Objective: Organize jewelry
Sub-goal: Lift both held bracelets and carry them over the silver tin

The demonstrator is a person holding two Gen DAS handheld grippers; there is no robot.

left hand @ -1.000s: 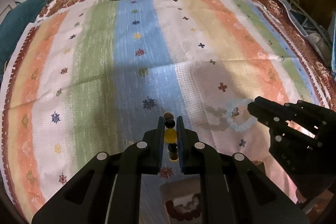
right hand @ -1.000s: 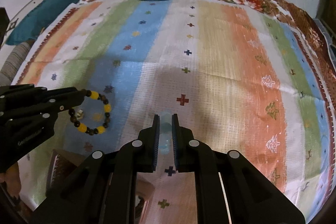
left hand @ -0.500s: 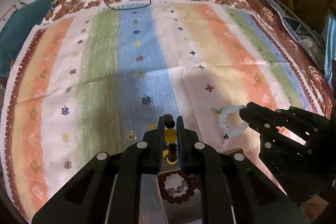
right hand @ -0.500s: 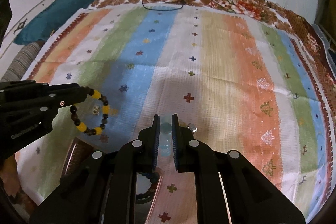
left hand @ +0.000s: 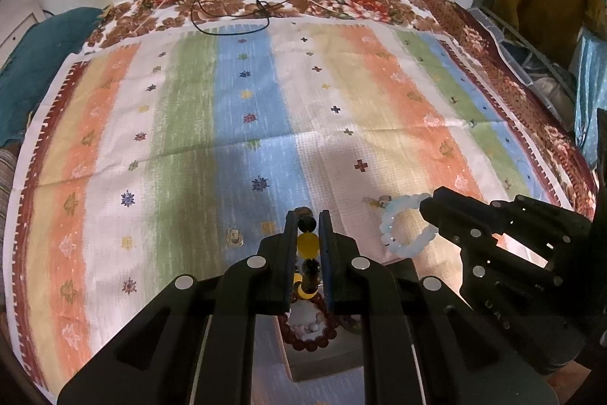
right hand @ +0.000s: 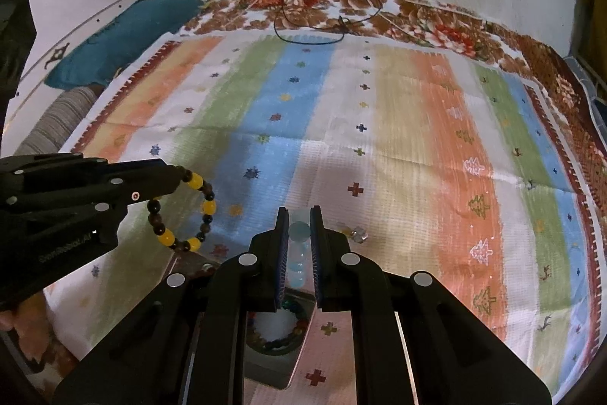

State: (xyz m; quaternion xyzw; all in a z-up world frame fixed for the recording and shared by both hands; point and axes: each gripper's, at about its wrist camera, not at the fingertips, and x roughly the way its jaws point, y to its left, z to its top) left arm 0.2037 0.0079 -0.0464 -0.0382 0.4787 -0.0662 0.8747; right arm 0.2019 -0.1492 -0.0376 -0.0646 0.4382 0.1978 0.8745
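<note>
My left gripper [left hand: 308,217] is shut on a bracelet of yellow and dark beads [left hand: 307,243], which hangs above the striped cloth [left hand: 242,124]. In the right wrist view that bracelet [right hand: 206,205] dangles as a loop from the left gripper [right hand: 176,177]. My right gripper [right hand: 299,215] is shut on a pale blue bead bracelet [right hand: 297,230]. From the left wrist view it shows as a ring [left hand: 390,228] at the right gripper's tip [left hand: 426,202]. An open box [left hand: 322,363] lies below both, with a dark red bracelet [left hand: 307,342] inside.
A small ring [left hand: 234,237] lies on the cloth left of my left gripper. Small silver pieces [right hand: 356,233] lie near the right gripper. A dark beaded bracelet [right hand: 282,334] sits in the box [right hand: 265,367]. A black cable [left hand: 227,21] loops at the far edge.
Both grippers have risen and drawn back with their bracelets. The box with bracelets in it has come further into view under them.
</note>
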